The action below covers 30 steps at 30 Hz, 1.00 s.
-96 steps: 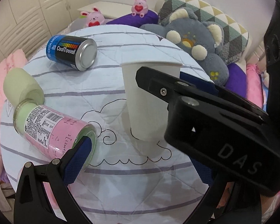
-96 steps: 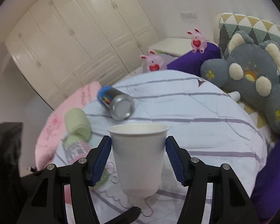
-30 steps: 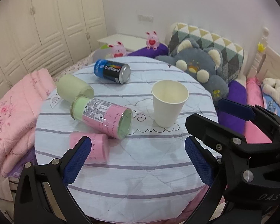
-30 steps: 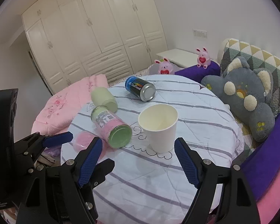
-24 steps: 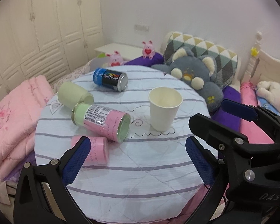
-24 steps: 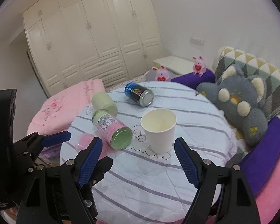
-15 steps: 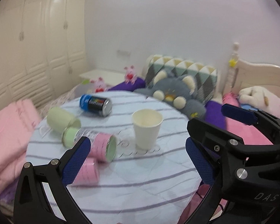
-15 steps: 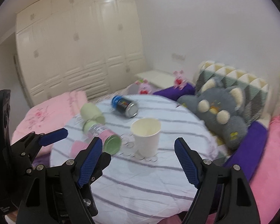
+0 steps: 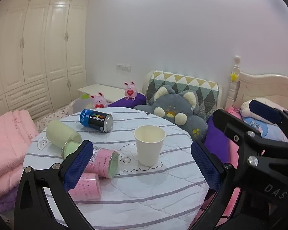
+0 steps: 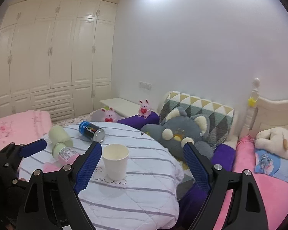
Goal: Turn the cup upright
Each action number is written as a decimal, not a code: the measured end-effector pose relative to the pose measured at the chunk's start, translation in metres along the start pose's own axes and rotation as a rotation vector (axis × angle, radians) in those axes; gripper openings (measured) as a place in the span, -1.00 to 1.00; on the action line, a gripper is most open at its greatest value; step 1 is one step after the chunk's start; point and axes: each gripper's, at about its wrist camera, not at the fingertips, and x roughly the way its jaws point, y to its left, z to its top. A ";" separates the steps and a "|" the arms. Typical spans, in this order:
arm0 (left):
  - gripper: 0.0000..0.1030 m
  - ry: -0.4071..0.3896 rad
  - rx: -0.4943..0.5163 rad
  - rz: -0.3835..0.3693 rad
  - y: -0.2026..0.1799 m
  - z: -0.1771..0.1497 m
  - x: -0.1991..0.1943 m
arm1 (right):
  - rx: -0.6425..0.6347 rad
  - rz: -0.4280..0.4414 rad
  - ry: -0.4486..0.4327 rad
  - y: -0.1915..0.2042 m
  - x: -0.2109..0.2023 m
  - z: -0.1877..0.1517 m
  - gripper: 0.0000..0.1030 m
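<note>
Both grippers have drawn back and risen since a second ago, so the round worktop (image 9: 144, 187) with its striped quilt cover now sits lower and smaller in each view, and more wall shows above it. Going left to right in the left wrist view: a pale green cap (image 9: 61, 134) lies on its side, a pink-labelled bottle (image 9: 103, 162) lies beside it with a pink cup (image 9: 87, 186) nearer the edge, a blue CoolTowel can (image 9: 96, 120) lies further back, and the white paper cup (image 9: 149, 145) stands upright, mouth up, long axis vertical, near the worktop's middle. A grey plush bear (image 9: 174, 113) sits behind it on the right. The left gripper (image 9: 142, 164) has its fingers spread wide and empty, the cup straight ahead between their lines but well apart from them. The right gripper (image 10: 142, 164) is likewise spread wide, holding nothing, with the cup (image 10: 116, 161) ahead and just left of centre, beside its left finger in the view. Neither touches the cup. Judging by the cup's stance, the flip looks done; no further grasp seems called for, and either gripper lies about equally near.
</note>
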 end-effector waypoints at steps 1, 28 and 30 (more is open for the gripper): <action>1.00 -0.004 -0.001 -0.002 0.001 -0.001 -0.001 | -0.003 -0.010 -0.007 0.002 -0.002 0.000 0.71; 1.00 -0.009 -0.016 0.028 0.019 -0.008 -0.013 | -0.052 0.012 -0.031 0.022 -0.012 -0.003 0.71; 1.00 -0.004 -0.016 0.035 0.018 -0.008 -0.011 | -0.051 0.012 -0.029 0.021 -0.011 -0.004 0.71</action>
